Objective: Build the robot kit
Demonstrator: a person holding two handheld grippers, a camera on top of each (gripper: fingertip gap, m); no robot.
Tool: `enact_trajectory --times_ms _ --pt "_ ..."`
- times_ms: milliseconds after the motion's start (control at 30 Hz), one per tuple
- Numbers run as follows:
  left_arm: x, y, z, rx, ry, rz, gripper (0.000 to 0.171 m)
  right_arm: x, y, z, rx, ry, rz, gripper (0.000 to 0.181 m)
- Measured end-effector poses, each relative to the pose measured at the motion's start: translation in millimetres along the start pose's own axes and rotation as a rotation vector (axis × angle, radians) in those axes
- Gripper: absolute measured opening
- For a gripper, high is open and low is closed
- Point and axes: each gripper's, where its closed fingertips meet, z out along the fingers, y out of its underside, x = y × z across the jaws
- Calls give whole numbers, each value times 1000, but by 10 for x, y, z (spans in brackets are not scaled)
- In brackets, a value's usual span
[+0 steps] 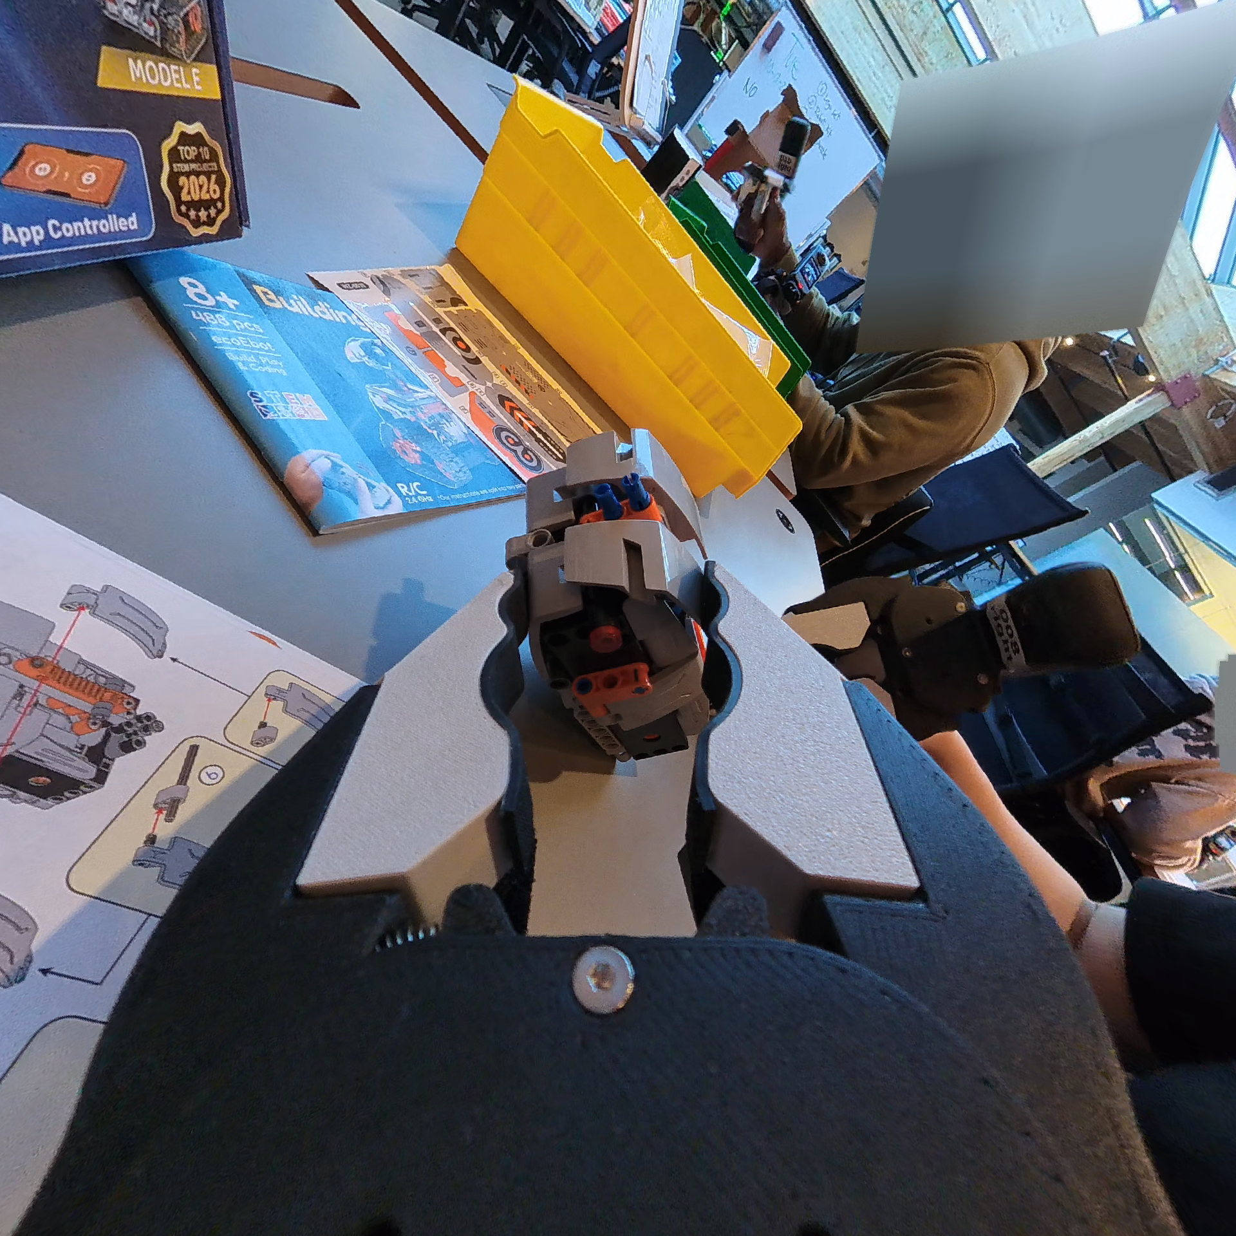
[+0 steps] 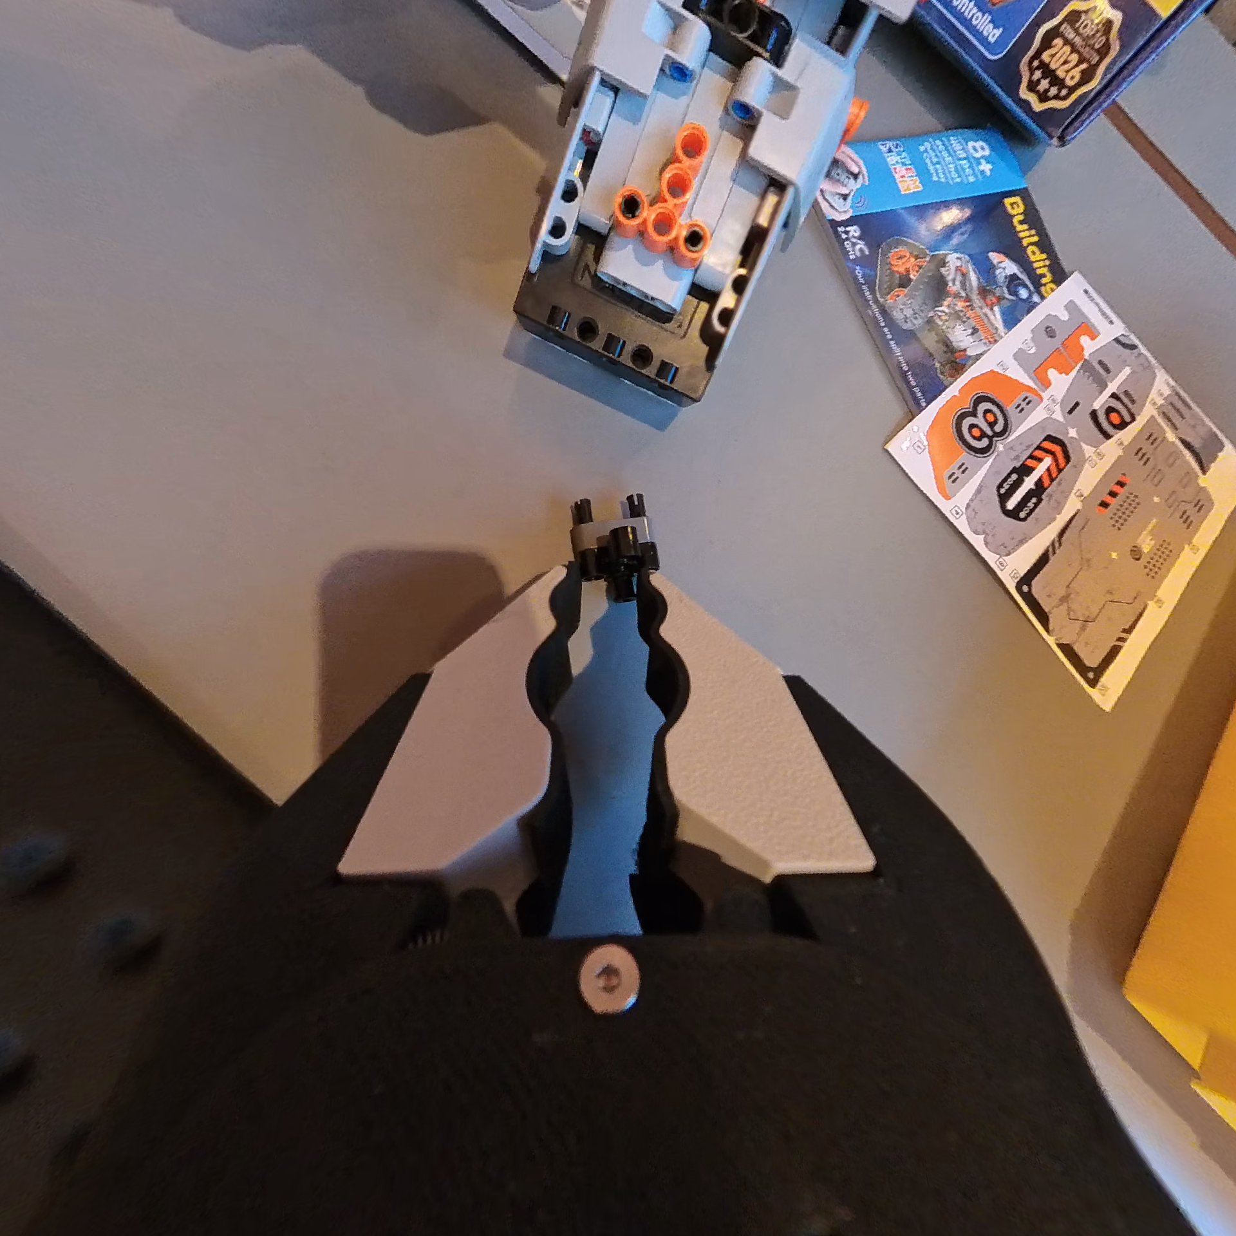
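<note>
Left wrist view: my left gripper (image 1: 612, 642) clamping grey-orange brick model (image 1: 612, 635), lifting it off grey table (image 1: 134, 415). My right gripper (image 2: 612, 568) pinching small black-grey connector piece (image 2: 614, 535) at fingertips, model (image 2: 675, 200) just ahead; I'm keeping pins aligned, model steady.

Both hand-held grippers (image 1: 612, 642) (image 2: 612, 568) clamped, fingers nearly closed.

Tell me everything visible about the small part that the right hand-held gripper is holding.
The small part is a pale grey plastic connector carrying black pins; two stubs point away from the camera. It is pinched at the fingertips of the right hand-held gripper and held above the grey table, short of the grey, black and orange brick model, not touching it.
</note>
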Motion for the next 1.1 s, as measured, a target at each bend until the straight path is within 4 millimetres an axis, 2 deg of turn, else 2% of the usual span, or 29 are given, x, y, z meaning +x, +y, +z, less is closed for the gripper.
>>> enact_trajectory --times_ms 167,433,733,933,1100 --pt "74 -3 15 -15 -30 69 49 -1 -4 -3 2 26 -30 15" --pt "344 33 120 -28 -124 322 48 0 -4 -6 2 31 -34 14" --pt "554 121 216 -24 -217 512 48 14 -6 -6 1 70 -69 14" --pt "616 145 264 -35 -235 568 48 43 1 2 -3 80 -51 14" --pt "527 97 235 -15 -200 455 48 68 6 7 -7 92 -43 14"
